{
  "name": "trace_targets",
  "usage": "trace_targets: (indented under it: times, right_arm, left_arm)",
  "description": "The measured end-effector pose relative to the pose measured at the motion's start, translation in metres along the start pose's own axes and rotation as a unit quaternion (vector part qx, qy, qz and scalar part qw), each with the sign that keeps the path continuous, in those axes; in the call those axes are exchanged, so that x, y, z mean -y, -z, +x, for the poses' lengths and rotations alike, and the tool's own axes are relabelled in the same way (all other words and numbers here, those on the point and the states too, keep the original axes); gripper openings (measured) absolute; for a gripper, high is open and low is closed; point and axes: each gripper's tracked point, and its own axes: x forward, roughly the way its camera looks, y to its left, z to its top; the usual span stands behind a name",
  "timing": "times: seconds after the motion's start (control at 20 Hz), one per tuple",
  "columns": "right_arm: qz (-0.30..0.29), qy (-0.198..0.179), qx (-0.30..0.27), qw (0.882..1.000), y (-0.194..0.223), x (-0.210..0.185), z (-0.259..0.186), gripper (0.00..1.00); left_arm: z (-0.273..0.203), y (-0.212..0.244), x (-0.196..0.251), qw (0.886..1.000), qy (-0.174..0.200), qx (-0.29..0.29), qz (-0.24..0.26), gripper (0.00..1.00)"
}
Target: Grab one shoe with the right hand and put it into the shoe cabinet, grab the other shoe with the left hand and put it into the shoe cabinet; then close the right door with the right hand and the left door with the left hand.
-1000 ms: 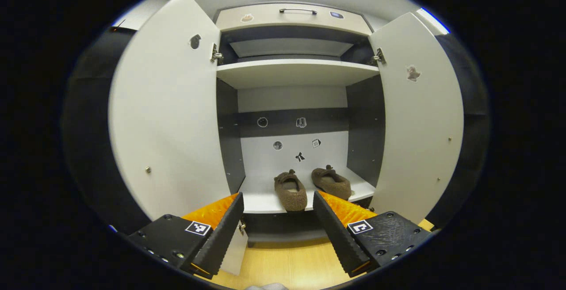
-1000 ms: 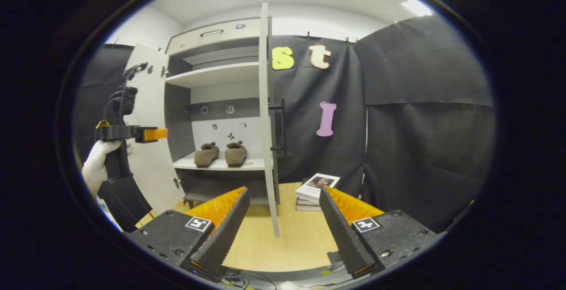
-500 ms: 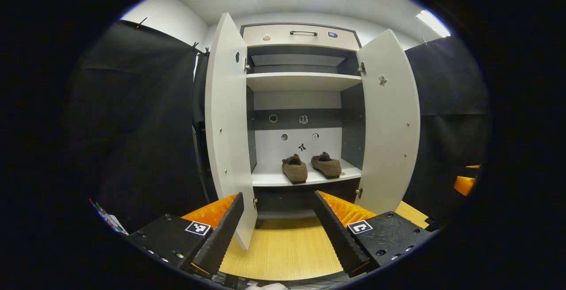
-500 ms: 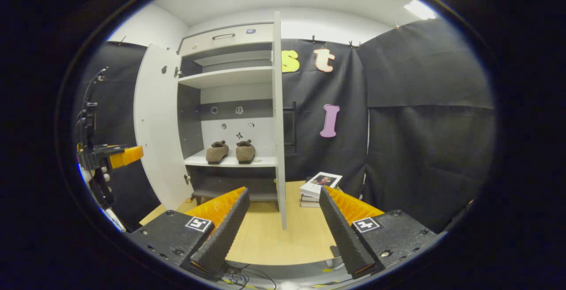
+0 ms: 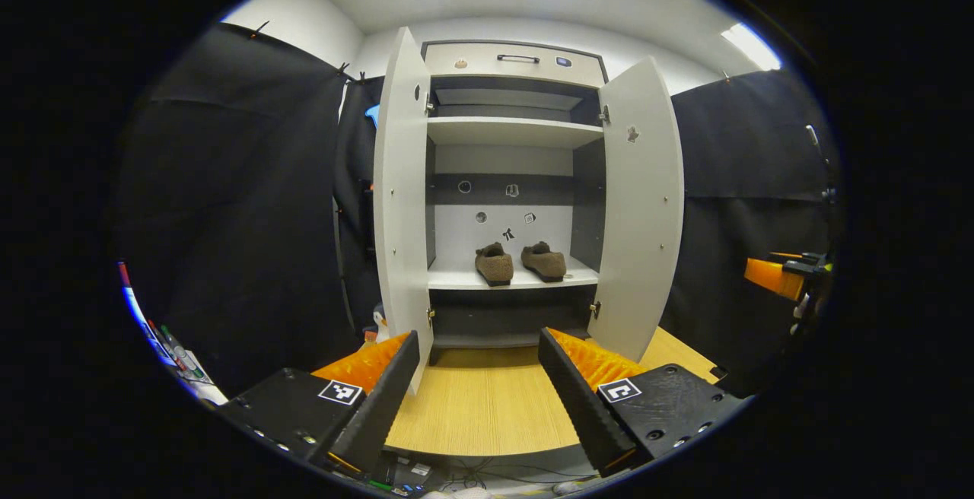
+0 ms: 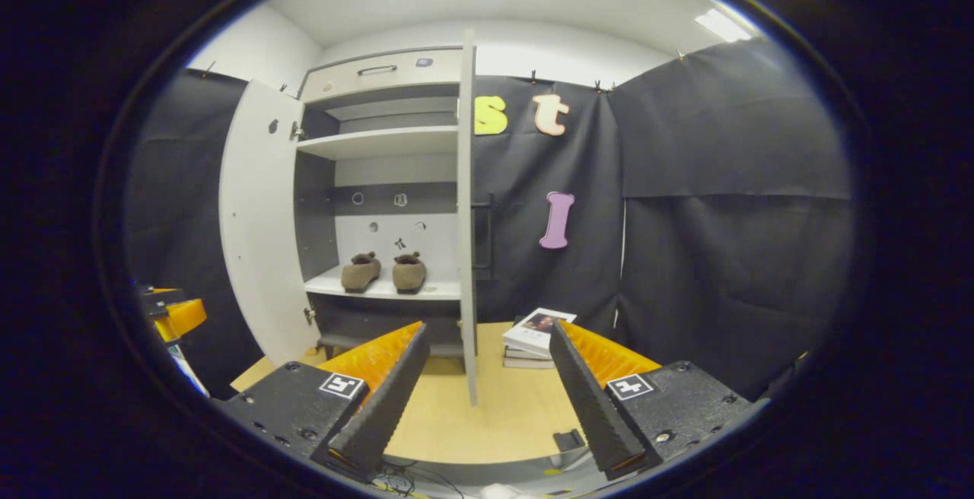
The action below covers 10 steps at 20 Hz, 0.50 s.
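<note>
Two brown fuzzy shoes sit side by side on the cabinet's lower shelf [image 5: 456, 280]: the left shoe [image 5: 494, 263] [image 6: 360, 271] and the right shoe [image 5: 543, 261] [image 6: 409, 271]. Both white doors stand open, the left door [image 5: 401, 202] [image 6: 257, 217] and the right door [image 5: 641, 202] [image 6: 465, 210]. My left gripper [image 5: 478, 396] is open and empty, well back from the cabinet. My right gripper [image 6: 487, 396] is open and empty too, facing the right door's edge. The right gripper's orange finger [image 5: 770, 274] peeks in at the far right of the left gripper view.
A small stack of books [image 6: 536, 329] lies on the wooden floor [image 6: 502, 408] beside the right door. An upper shelf [image 5: 514, 130] and a drawer with a dark handle [image 5: 517, 58] top the cabinet. Black cloth walls enclose both sides. Cables lie near the floor's front edge.
My left gripper has pulled well back from the cabinet, so the shoes and doors look smaller. The right gripper shifted only slightly. Both shoes stay on the shelf.
</note>
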Motion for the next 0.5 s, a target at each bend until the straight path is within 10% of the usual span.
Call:
trace_targets:
  times: [0.5]
  right_arm:
    - [0.005, -0.002, 0.002, 1.0, -0.048, 0.05, 0.167, 1.0]
  left_arm:
    - [0.015, -0.001, 0.025, 0.999, -0.036, 0.001, 0.006, 0.96]
